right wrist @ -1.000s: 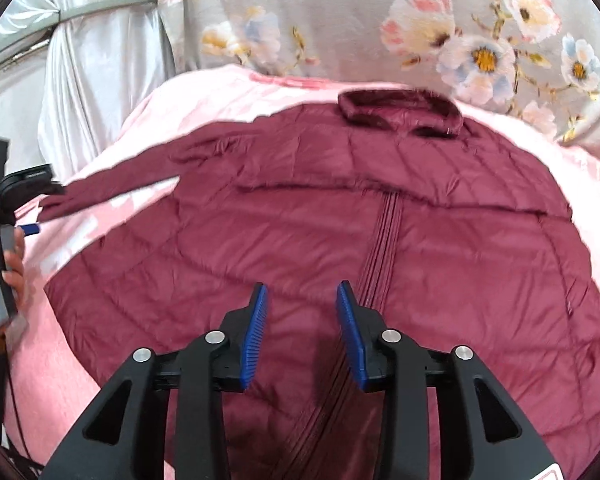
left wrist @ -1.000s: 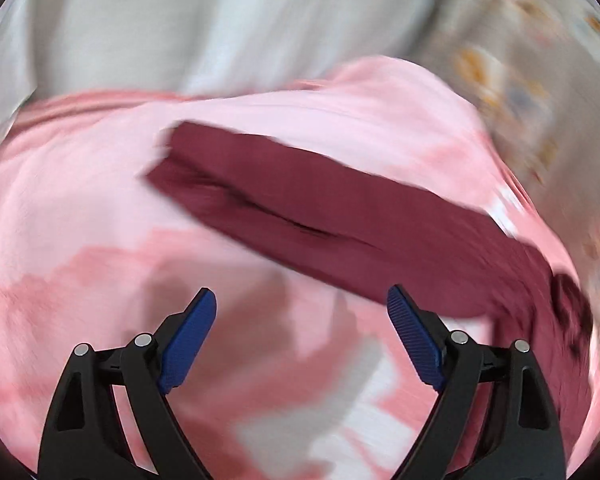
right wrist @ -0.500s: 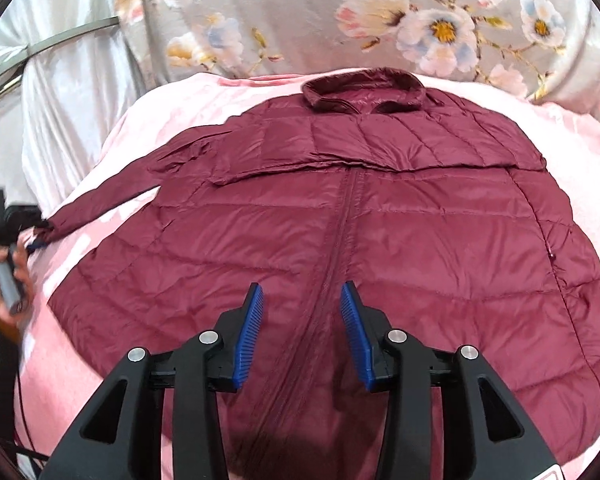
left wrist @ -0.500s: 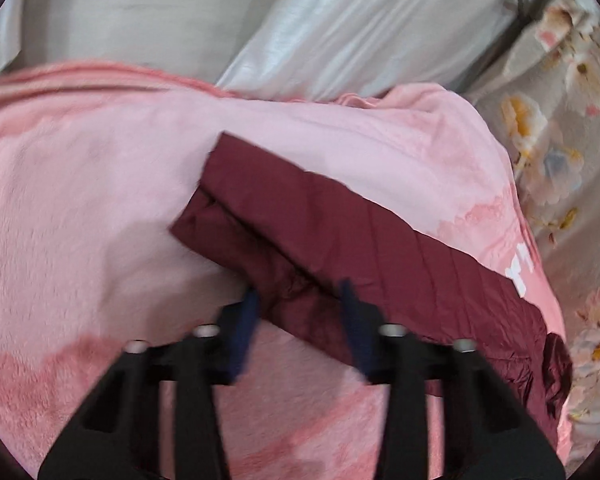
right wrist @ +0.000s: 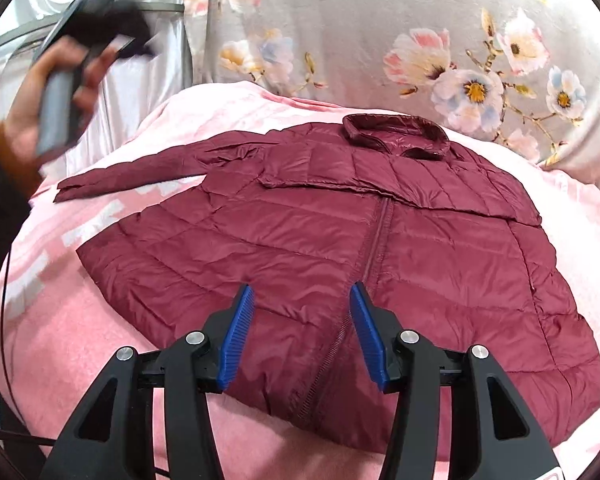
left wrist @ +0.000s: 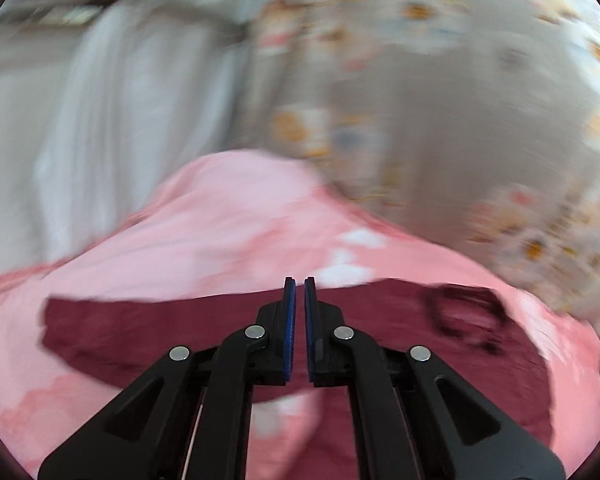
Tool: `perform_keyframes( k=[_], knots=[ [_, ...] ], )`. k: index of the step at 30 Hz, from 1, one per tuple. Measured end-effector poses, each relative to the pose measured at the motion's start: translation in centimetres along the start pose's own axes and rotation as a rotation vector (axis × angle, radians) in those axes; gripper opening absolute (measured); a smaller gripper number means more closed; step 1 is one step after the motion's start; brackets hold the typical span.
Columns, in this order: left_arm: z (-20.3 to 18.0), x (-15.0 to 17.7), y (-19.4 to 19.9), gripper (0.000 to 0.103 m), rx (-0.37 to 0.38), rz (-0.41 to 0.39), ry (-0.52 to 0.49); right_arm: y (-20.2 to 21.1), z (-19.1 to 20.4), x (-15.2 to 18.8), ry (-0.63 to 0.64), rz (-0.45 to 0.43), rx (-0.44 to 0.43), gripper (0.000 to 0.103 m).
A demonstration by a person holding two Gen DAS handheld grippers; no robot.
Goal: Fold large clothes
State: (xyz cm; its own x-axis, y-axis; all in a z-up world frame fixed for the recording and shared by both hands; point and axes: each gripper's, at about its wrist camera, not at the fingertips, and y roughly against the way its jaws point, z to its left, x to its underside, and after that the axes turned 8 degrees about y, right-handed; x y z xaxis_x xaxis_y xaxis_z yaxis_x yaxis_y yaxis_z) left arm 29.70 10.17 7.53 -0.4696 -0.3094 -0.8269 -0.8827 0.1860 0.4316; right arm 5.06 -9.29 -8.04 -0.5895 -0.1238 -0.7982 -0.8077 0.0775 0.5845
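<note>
A maroon quilted jacket [right wrist: 340, 248] lies flat, front up, zipped, on a pink blanket [right wrist: 80, 340]. Its collar [right wrist: 396, 136] points to the far side and its left sleeve [right wrist: 140, 172] stretches out to the left. My right gripper [right wrist: 302, 332] is open and empty, hovering above the jacket's lower front by the zip. My left gripper [left wrist: 299, 332] is shut with nothing between its pads, held up above the sleeve [left wrist: 160, 332]. It also shows in the right wrist view [right wrist: 96, 12], raised at the top left in the person's hand. The left wrist view is blurred.
A grey floral cloth [right wrist: 380, 20] hangs behind the bed. A white curtain [right wrist: 140, 80] with a metal rail stands at the back left. A dark cable [right wrist: 4, 300] runs down the left edge of the blanket.
My left gripper has closed, let go of the sleeve end and risen up away from it. The sleeve lies flat on the blanket. My right gripper has opened wider.
</note>
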Motion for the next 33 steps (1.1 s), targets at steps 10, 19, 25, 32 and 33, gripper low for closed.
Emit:
perform_keyframes(
  k=[10,19,25,32,33],
  knots=[
    [-6.0,5.8,-2.2,0.054,0.105,0.194,0.044,0.5,-4.9,1.8,-0.149,0.034,0.001,0.053],
    [17.9,7.2,-3.8,0.055,-0.366,0.219,0.372,-0.2,-4.6,1.9,-0.139,0.062,-0.02,0.055],
    [27.4,7.1,-2.7,0.055,-0.479,0.186,0.583,-0.7,-4.6,2.0,-0.139,0.091,-0.004,0.057],
    [28.1,6.2,-6.0,0.007,-0.437,0.211,0.602,-1.1,-4.2,1.9,-0.117,0.107,0.018,0.058],
    [27.5,5.6,-6.6,0.004,-0.419,0.216,0.584,-1.1,-4.2,1.9,-0.117,0.107,0.018,0.058]
  ],
)
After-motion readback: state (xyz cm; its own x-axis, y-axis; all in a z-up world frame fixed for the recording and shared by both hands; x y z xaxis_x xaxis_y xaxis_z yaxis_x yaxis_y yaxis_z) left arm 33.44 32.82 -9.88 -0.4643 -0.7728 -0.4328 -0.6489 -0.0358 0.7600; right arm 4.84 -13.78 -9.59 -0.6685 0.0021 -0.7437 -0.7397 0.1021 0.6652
